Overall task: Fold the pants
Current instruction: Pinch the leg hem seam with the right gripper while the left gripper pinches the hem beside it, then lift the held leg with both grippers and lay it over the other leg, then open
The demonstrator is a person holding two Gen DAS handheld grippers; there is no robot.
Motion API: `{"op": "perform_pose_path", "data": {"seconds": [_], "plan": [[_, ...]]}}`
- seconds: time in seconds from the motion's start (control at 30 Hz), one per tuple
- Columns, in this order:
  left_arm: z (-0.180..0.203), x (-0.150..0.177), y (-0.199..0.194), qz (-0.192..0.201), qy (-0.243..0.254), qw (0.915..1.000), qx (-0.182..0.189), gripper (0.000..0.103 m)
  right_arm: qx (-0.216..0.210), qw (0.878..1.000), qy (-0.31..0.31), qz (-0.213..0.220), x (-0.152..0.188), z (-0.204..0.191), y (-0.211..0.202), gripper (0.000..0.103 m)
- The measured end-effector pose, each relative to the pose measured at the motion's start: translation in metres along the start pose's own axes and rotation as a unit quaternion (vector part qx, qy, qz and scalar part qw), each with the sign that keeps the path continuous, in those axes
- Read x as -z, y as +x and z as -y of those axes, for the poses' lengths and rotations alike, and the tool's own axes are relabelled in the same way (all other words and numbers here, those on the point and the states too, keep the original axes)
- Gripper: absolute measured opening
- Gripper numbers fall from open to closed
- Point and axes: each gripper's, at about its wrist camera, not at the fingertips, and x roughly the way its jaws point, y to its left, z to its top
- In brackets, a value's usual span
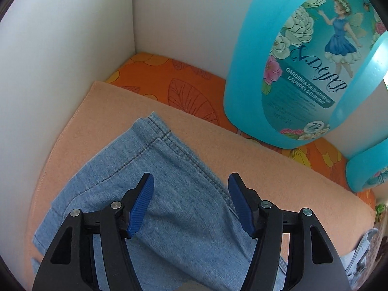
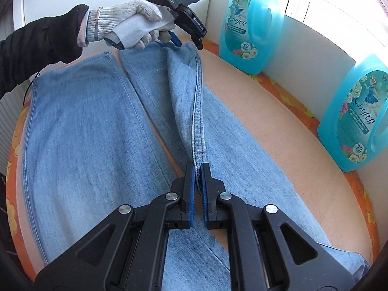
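1. Pants (image 2: 84,126): soft, limp denim spread beside the detergent bottle (image 2: 245,31); best gripped at stitched seams.
2. Right gripper (image 2: 198,169): pinching a seam ridge.
3. Left gripper (image 1: 190,194): jaws parted, apparently empty, above the hem nearest the bottle.

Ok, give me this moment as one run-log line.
left gripper: open above hem of light blue denim pants | right gripper: shut on pants' seam edge | fold: unfinished
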Motion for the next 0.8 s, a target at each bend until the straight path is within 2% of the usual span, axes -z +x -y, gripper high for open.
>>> {"op": "perform_pose_path", "data": {"seconds": [0.13, 0.2, 0.27, 0.3, 0.37, 0.47, 0.6, 0.73, 0.8], "plan": [[0.007, -0.004, 0.018, -0.008, 0.002, 0.9991, -0.04, 0.063, -0.004, 1.0, 0.002, 0.002, 0.001, 0.003, 0.003, 0.006], [0.015, -0.001, 0.021, 0.01, 0.024, 0.9972, -0.07, 0.064, 0.0, 1.0, -0.004, 0.001, 0.002, 0.001, 0.005, 0.006], [0.019, 0.006, 0.021, 0.036, 0.034, 0.9956, -0.08, 0.062, 0.004, 1.0, -0.008, 0.003, 0.003, 0.0, 0.005, 0.006], [0.019, 0.009, 0.02, 0.048, 0.036, 0.9953, -0.076, 0.059, 0.004, 1.0, -0.006, 0.003, 0.003, 0.001, 0.005, 0.006], [0.018, 0.014, 0.017, 0.069, 0.048, 0.9938, -0.072, 0.026, 0.007, 1.0, -0.003, 0.006, 0.002, 0.002, 0.003, 0.006], [0.009, 0.018, 0.013, 0.078, 0.04, 0.9945, -0.057, 0.011, 0.017, 1.0, 0.0, 0.012, -0.001, 0.005, 0.001, 0.006], [-0.01, 0.023, 0.004, 0.083, 0.011, 0.9963, -0.02, 0.007, 0.037, 0.999, 0.006, 0.019, -0.009, 0.012, -0.001, 0.006], [-0.023, 0.031, -0.023, 0.112, -0.002, 0.9937, 0.004, 0.007, 0.06, 0.998, 0.016, 0.023, -0.016, 0.019, 0.0, 0.006], [-0.018, 0.028, -0.039, 0.124, -0.008, 0.9921, 0.019, 0.007, 0.068, 0.997, 0.024, 0.026, -0.02, 0.022, -0.001, 0.006]]}}
